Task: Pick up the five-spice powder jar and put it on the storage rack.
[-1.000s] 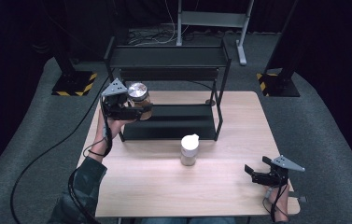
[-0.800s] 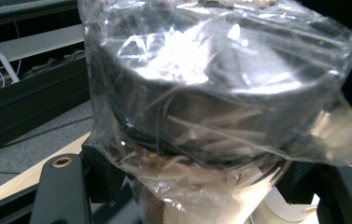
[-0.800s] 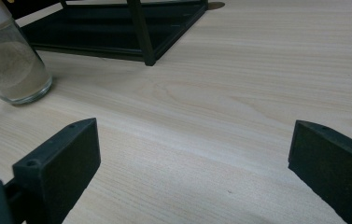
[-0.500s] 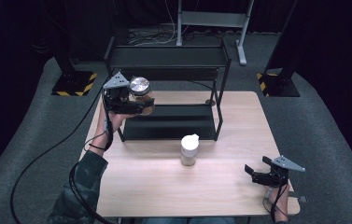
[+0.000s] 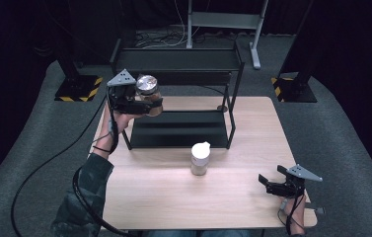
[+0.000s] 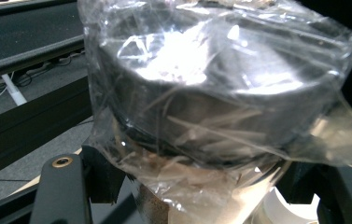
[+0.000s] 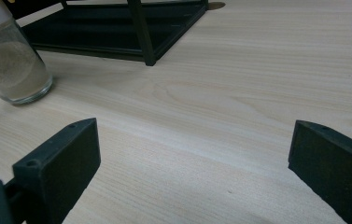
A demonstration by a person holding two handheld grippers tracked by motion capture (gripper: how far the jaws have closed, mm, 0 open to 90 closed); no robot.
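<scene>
My left gripper [image 5: 146, 104] is shut on a jar with a dark lid under clear plastic wrap [image 5: 147, 94], held in the air at the left end of the black two-tier rack [image 5: 183, 61]. In the left gripper view the wrapped jar [image 6: 211, 93] looms close between the jaws, brownish contents below the lid. A second jar with a white lid [image 5: 200, 158] stands on the wooden table [image 5: 173, 197] in front of the rack, also seen in the right gripper view [image 7: 5, 60]. My right gripper [image 5: 267, 183] rests open near the table's right front corner, nothing between its jaws.
The rack's lower shelf [image 5: 178, 128] sits on the table's far half, its post and base visible in the right gripper view [image 7: 141, 32]. Cables trail off the table's left side. Black stands with yellow-striped bases [image 5: 77, 89] are on the grey floor behind.
My left gripper has lifted the wrapped jar slightly up and toward the rack's upper level. The right gripper and the white-lidded jar have stayed put.
</scene>
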